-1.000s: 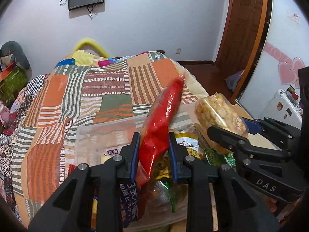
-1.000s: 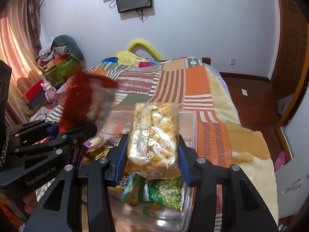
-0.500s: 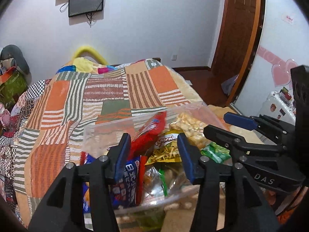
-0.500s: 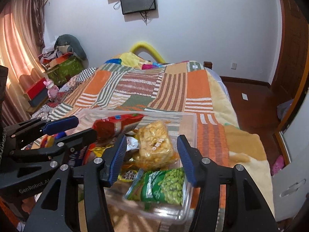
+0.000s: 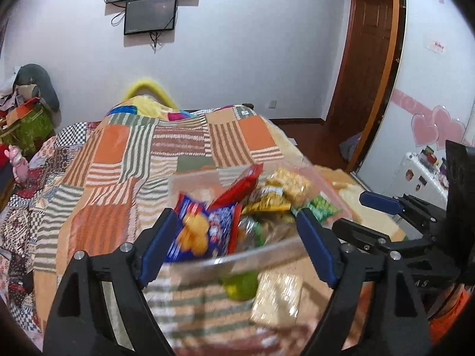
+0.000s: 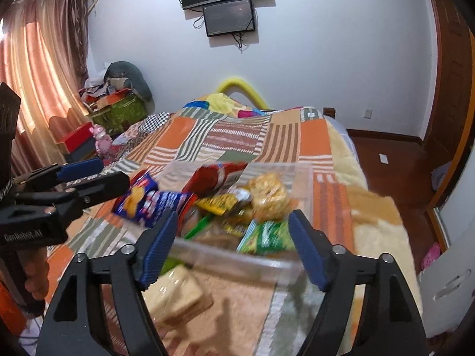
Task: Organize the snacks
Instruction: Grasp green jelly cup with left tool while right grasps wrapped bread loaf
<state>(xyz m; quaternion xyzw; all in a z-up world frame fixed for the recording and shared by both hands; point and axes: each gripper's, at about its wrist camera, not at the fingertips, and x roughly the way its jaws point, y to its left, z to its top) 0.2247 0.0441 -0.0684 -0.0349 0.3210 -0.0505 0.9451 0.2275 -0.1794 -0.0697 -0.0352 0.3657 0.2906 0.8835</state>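
Observation:
A clear plastic bin (image 5: 261,255) (image 6: 231,259) sits on the patchwork bed, full of snack packs: a red bag (image 5: 237,188) (image 6: 218,175), a blue chip bag (image 5: 202,228) (image 6: 151,204), a pale puffed-snack pack (image 5: 289,182) (image 6: 268,191), a yellow pack (image 6: 222,203) and a green pea pack (image 6: 265,235). My left gripper (image 5: 237,244) is open and empty, just in front of the bin. My right gripper (image 6: 233,243) is open and empty at the bin's near wall. A wrapped cracker pack (image 5: 277,299) (image 6: 176,295) lies on the bed in front of the bin.
The patchwork blanket (image 5: 133,154) covers the bed. Cluttered boxes (image 6: 118,109) and a pink toy (image 6: 102,144) stand at the left by the curtain. A wooden door (image 5: 368,59) and bare floor are on the right. A white cabinet (image 5: 421,175) stands nearby.
Both grippers opened and dropped their packs, red bag and puffed snack, into the bin. Both have then pulled back and opened wider.

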